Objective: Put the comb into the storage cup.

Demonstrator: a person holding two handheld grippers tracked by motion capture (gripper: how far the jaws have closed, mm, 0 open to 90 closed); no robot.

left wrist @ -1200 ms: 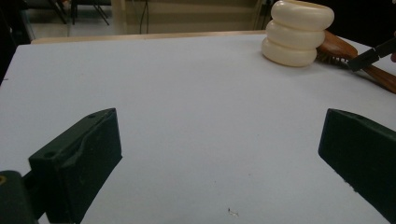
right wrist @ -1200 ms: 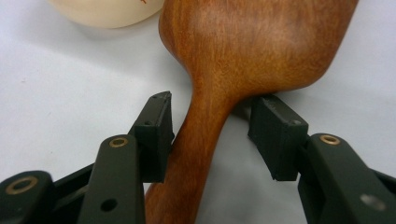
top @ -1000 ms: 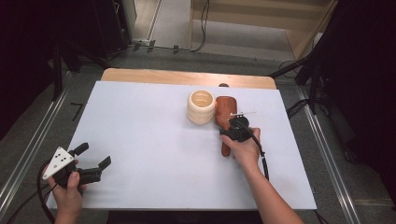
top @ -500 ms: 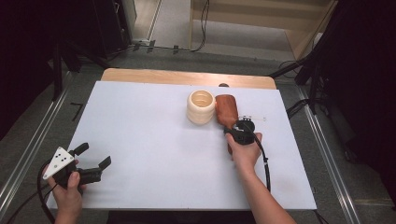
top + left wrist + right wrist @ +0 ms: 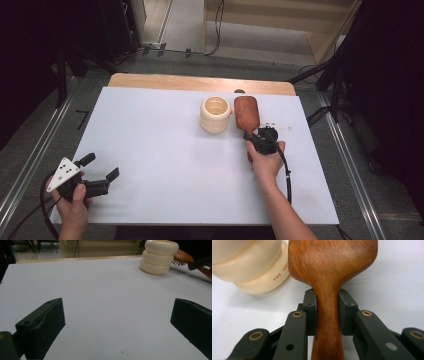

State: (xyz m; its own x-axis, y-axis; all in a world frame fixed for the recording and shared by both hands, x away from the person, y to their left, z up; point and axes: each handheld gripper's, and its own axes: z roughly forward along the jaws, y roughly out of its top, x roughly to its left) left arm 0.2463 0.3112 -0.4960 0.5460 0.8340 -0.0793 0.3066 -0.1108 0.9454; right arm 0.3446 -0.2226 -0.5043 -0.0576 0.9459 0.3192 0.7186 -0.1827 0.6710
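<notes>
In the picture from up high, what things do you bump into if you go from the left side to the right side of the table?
left gripper → cream ribbed cup → wooden hairbrush → right gripper, closed on the brush's handle.

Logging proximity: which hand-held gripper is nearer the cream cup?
Right. The right hand-held gripper clamps the hairbrush beside the cup; the left hand-held gripper sits far off.

Hairbrush (image 5: 247, 113) just right of cup (image 5: 215, 114)

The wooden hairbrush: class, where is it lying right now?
In the high view the wooden hairbrush lies toward the table's far right, just right of the cream cup, its handle clamped in the right gripper.
</notes>
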